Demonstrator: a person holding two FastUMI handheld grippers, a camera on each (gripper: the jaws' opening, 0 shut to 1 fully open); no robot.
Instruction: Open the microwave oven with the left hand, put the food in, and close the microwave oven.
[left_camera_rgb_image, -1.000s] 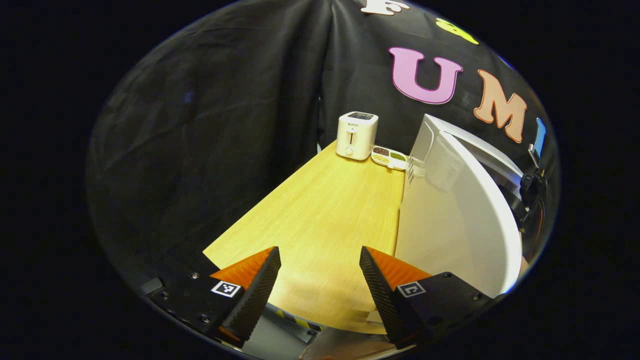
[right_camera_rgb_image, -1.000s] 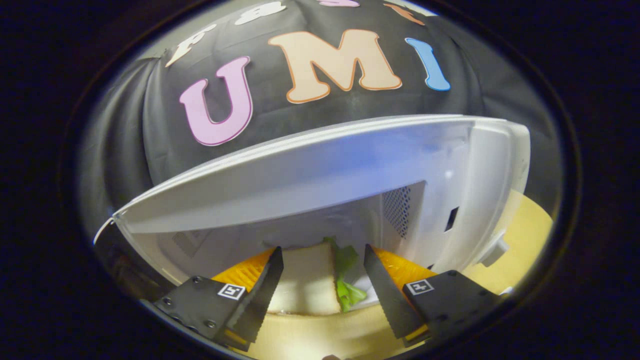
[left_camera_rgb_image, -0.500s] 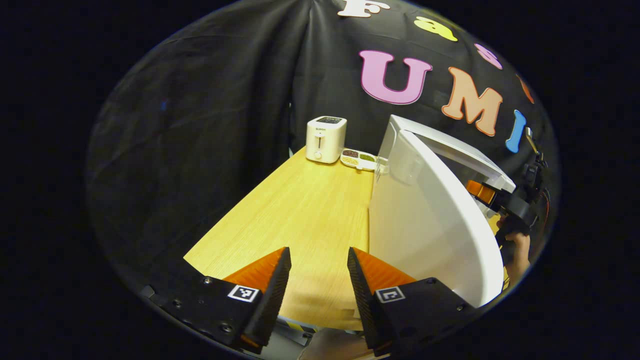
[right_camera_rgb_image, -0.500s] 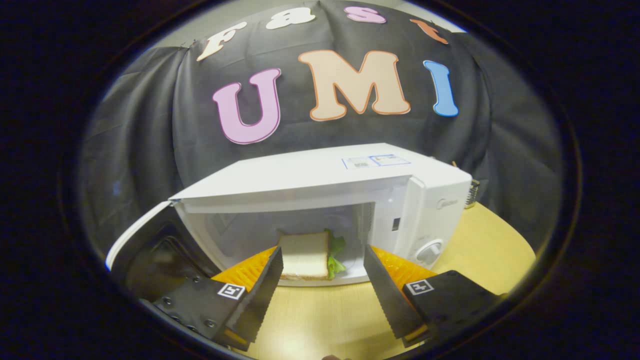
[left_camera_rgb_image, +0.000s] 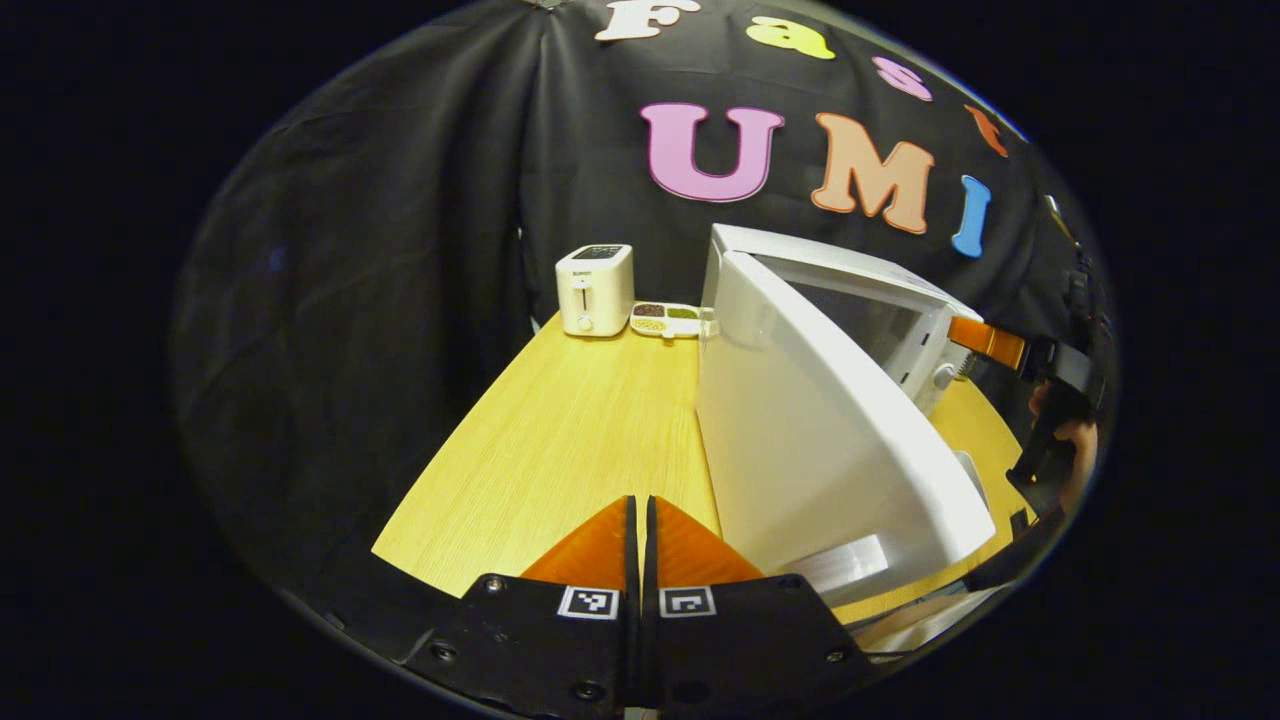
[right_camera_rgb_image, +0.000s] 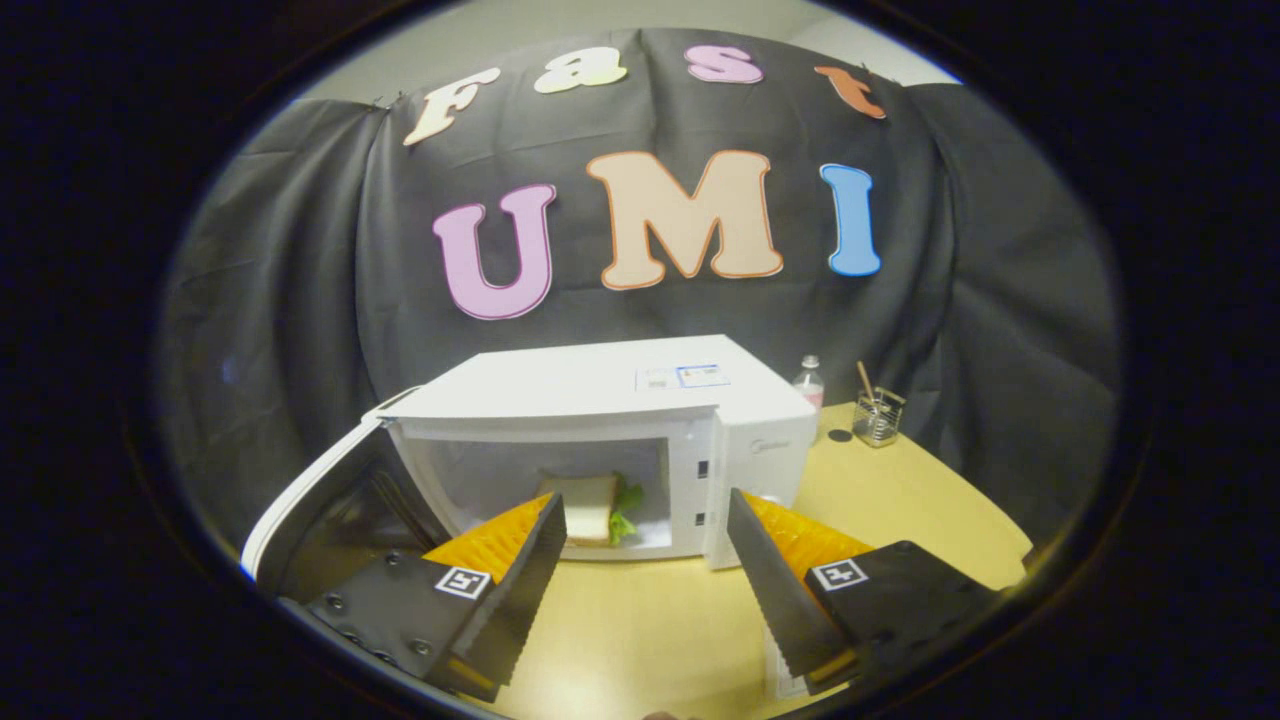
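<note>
In your right gripper view the microwave (right_camera_rgb_image: 620, 400) sits on the table (right_camera_rgb_image: 900, 490), with its door (right_camera_rgb_image: 310, 510) swung out to the left and the sandwich (right_camera_rgb_image: 590, 508) lying inside the cavity. To the microwave's right, near the wall, stand a bottle (right_camera_rgb_image: 810, 380) and, just beyond it, a utensil holder (right_camera_rgb_image: 878, 418). In your left gripper view the door (left_camera_rgb_image: 810, 440) stands before you to the right; behind it, at the table's far edge, the toaster (left_camera_rgb_image: 594, 290) stands left of a divided dish (left_camera_rgb_image: 668, 318), the two just beside each other
</note>
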